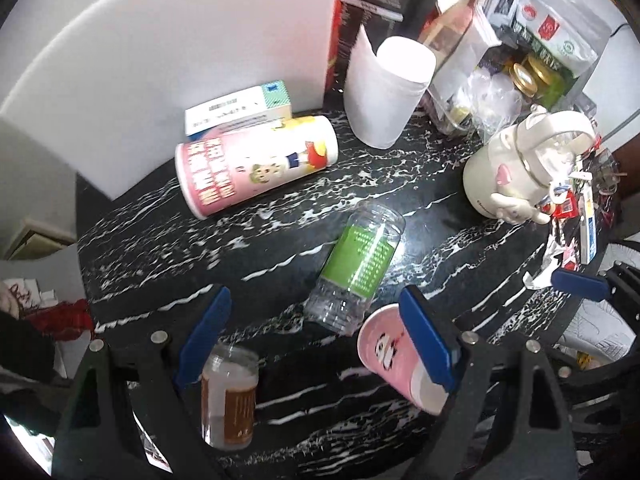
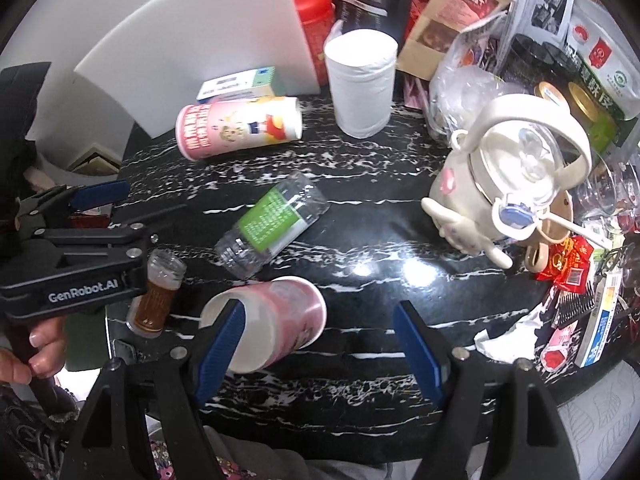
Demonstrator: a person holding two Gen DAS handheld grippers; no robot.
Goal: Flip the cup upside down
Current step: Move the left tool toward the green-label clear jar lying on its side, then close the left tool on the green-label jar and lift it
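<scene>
Black marble with white veining makes up the table (image 2: 360, 240), and most of its far edge and right side is crowded with clutter. A white foam board (image 2: 192, 60) leans upright at the far left corner, with a small boxed carton (image 2: 240, 84) at its foot. In front of that lies a pink canister (image 2: 236, 128) on its side, printed with cartoon figures and script too blurred to read. A white paper roll (image 2: 360, 84) stands upright near the far edge. A cream kettle (image 2: 512, 176) with a looped handle and clear lid sits toward the right edge, backed by packets and bags bearing Chinese characters.

Mid-table, a clear plastic bottle (image 2: 272, 224) with a green label lies on its side, apparently empty. Near the front edge the pink paper cup (image 2: 276, 324) lies tipped over, its open mouth toward the left, a panda-like face printed on it. A small jar (image 2: 160, 292) with a brown label stands open at the front left.

The left gripper (image 1: 316, 340), marked "GenRobot.AI" on its body, has its tongs apart, holding nothing. The right gripper (image 2: 320, 344) is likewise spread wide, one blue pad (image 2: 220, 344) overlapping the cup's rim; whether it touches, I cannot tell.
</scene>
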